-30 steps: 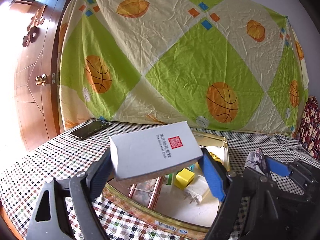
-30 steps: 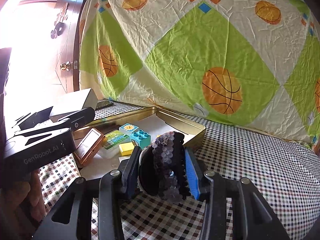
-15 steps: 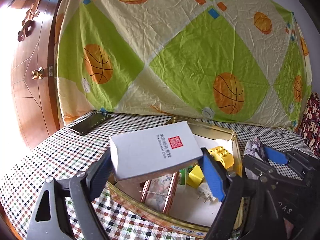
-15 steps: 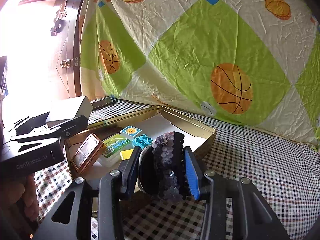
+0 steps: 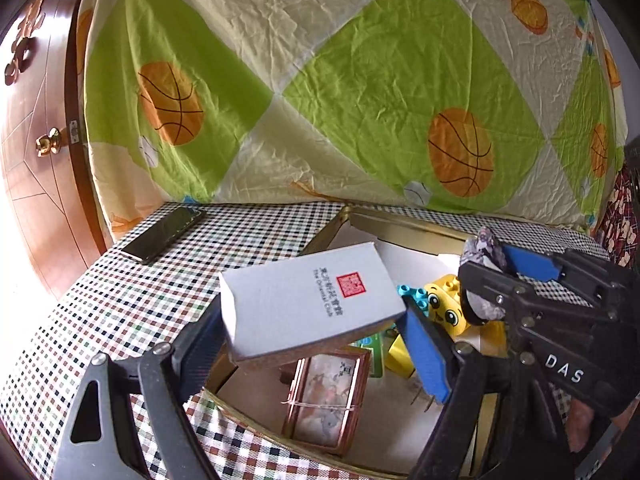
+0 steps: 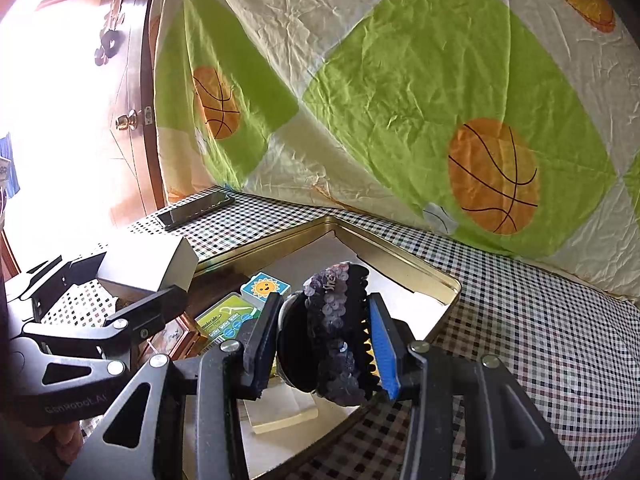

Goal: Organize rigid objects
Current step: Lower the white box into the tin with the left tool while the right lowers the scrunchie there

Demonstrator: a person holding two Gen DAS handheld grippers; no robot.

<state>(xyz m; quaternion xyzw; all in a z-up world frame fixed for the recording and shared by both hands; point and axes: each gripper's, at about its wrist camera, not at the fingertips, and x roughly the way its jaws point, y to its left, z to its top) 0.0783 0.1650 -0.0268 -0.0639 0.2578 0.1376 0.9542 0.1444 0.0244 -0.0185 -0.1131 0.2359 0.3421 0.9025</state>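
My left gripper (image 5: pixel 312 340) is shut on a grey box (image 5: pixel 308 300) with a red seal and holds it over the near left part of a gold tin tray (image 5: pixel 384 226). My right gripper (image 6: pixel 324 344) is shut on a purple sequinned hair clip (image 6: pixel 334 332) and holds it above the same tray (image 6: pixel 404 258). The grey box (image 6: pixel 148 266) and left gripper also show at the left of the right wrist view. The hair clip (image 5: pixel 484 246) and right gripper show at the right of the left wrist view. The tray holds a framed picture (image 5: pixel 328 396), a yellow face brick (image 5: pixel 446 308) and a sun tile (image 6: pixel 265 287).
A black phone (image 5: pixel 164 234) lies on the checked tablecloth (image 5: pixel 100 312) at the far left. A basketball-print sheet (image 5: pixel 340 92) hangs behind the table. A wooden door (image 5: pixel 32 140) stands at the left. A green card (image 6: pixel 226 318) lies in the tray.
Both grippers have moved forward and further over the tray, each still holding its object. The yellow face brick has come into the left wrist view.
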